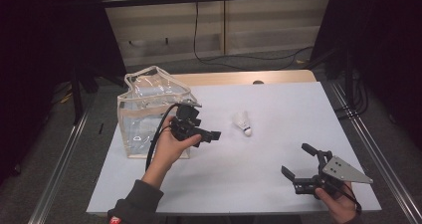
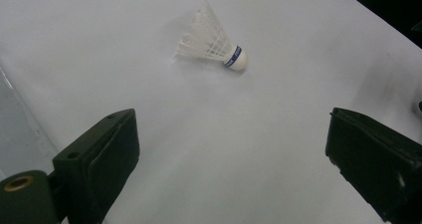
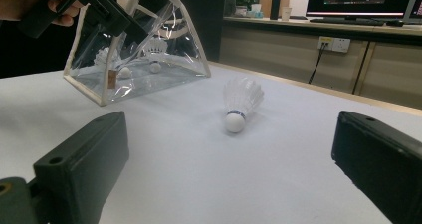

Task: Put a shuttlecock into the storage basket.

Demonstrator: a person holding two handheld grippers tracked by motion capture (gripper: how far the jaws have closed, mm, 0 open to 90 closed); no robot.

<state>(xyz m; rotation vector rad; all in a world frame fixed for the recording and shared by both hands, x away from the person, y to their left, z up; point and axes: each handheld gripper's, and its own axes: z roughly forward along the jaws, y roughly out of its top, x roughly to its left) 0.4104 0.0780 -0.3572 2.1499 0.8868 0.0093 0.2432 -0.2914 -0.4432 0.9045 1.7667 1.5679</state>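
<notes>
A white feather shuttlecock [image 1: 243, 123] lies on its side in the middle of the white table [image 1: 278, 99], cork towards the near edge. In the left gripper view the shuttlecock [image 2: 209, 40] rests beyond my left gripper [image 2: 231, 119], which is open and holds nothing. In the high view that left gripper [image 1: 204, 123] hovers beside a clear plastic bag [image 1: 149, 109], to the shuttlecock's left. My right gripper [image 1: 294, 158] is open near the front right edge. From there the shuttlecock [image 3: 239, 102] faces me, and the bag [image 3: 139, 79] holds two shuttlecocks.
The bag stands at the table's left edge with its top open. A wooden strip [image 1: 239, 77] runs along the far edge. Metal rails [image 1: 368, 149] flank the table, and cables [image 1: 234, 59] lie on the floor behind it.
</notes>
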